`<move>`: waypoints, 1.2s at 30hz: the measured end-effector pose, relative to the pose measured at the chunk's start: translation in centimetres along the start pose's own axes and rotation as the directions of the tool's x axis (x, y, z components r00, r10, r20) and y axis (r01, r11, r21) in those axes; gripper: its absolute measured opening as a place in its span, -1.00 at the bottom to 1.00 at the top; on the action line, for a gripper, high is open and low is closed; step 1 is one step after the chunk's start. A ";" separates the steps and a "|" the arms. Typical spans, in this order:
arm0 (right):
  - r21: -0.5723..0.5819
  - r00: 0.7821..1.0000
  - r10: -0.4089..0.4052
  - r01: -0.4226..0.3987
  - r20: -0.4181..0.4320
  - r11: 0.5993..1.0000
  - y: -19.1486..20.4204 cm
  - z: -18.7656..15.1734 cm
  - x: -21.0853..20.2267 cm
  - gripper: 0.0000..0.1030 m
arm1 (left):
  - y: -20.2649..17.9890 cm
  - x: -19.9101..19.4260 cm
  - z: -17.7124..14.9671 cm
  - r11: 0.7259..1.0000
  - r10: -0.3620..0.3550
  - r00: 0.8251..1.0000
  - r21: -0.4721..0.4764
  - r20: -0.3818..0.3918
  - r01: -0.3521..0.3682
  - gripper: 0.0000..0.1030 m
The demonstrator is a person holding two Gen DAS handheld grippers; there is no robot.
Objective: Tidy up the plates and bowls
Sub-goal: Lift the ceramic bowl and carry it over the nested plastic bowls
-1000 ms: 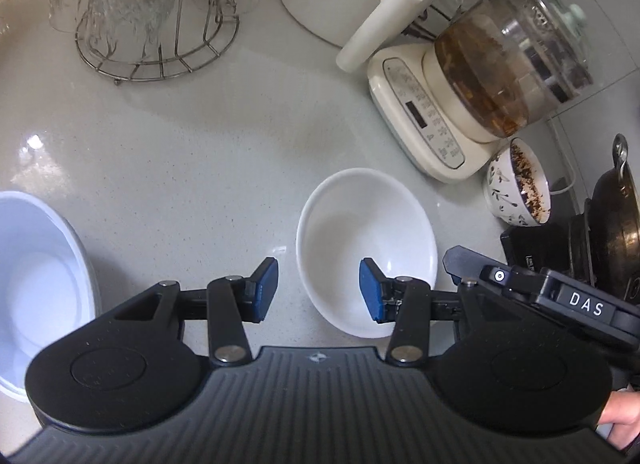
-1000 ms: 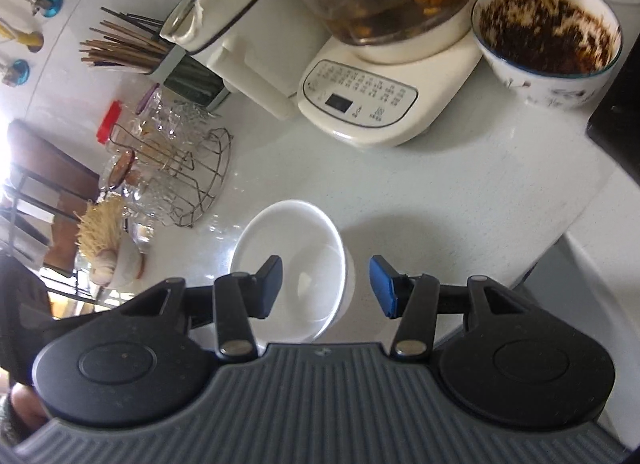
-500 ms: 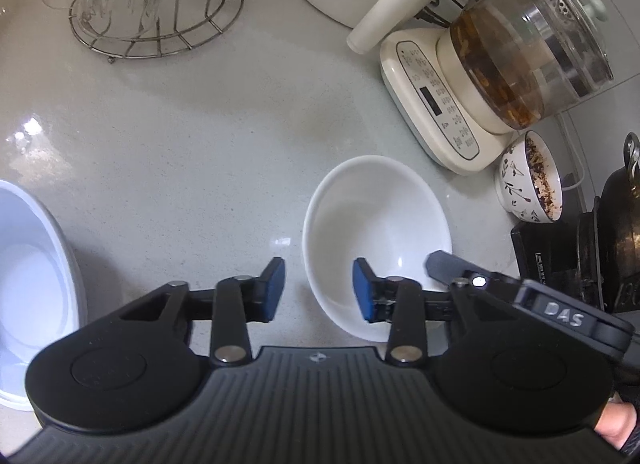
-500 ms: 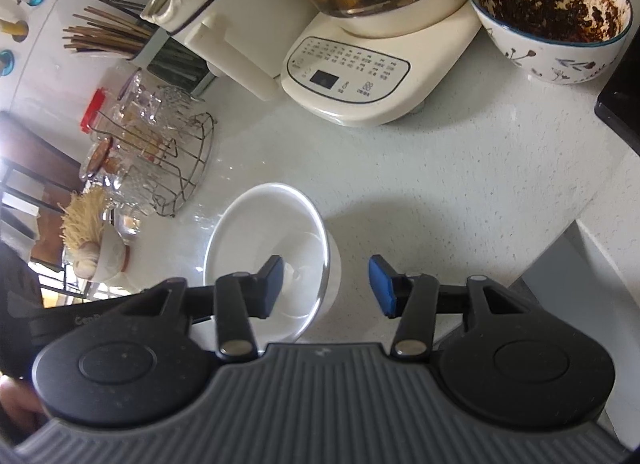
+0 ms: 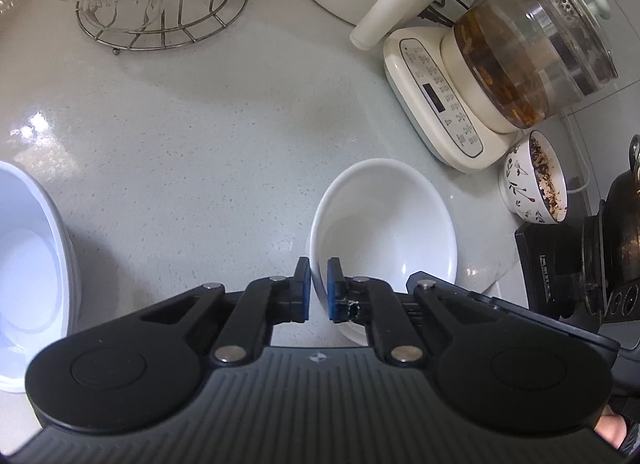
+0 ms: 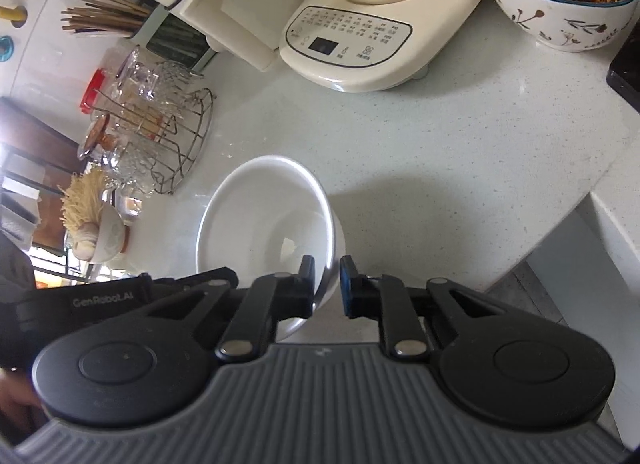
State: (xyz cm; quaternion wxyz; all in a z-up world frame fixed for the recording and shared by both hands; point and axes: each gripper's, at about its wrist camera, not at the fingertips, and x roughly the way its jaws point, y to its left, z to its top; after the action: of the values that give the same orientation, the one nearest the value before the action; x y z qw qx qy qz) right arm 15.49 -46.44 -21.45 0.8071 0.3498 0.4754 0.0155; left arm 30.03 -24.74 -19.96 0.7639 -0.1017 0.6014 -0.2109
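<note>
my left tongs (image 5: 319, 290) pinch the near rim of the white bowl (image 5: 384, 224) on the worktop (image 5: 200, 136). my right tongs (image 6: 327, 287) straddle its opposite rim, narrow gap, grip unclear.

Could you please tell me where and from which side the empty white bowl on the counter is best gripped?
Grip the white bowl by its thin rim, one finger inside and one outside, coming from the counter's near edge. It stands upright and open, far too wide to span. The left gripper and right gripper already straddle opposite sides of that rim, jaws nearly closed.
</note>
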 end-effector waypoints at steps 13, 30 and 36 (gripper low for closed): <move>-0.041 1.000 0.010 -0.009 0.009 0.999 0.6 -0.3 -1.6 -0.70 | 0.2 -1.7 -0.8 1.000 -0.026 0.999 -0.015 0.022 0.026 -0.82; -0.048 0.999 0.024 -0.022 0.035 0.999 2.8 -0.9 -3.7 -0.70 | 1.0 -4.7 -1.0 0.998 -0.056 0.998 0.008 0.023 0.056 -0.82; -0.063 0.997 0.050 -0.047 0.056 0.997 4.9 -1.3 -4.4 -0.69 | 2.4 -7.4 -1.0 0.996 -0.083 0.995 0.014 0.054 0.083 -0.82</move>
State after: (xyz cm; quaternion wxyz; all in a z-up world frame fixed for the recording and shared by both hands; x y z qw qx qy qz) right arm 13.53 -43.62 -15.70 0.8302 0.3365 0.4427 0.0396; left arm 28.13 -19.21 -14.69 0.7711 -0.1280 0.5744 -0.2431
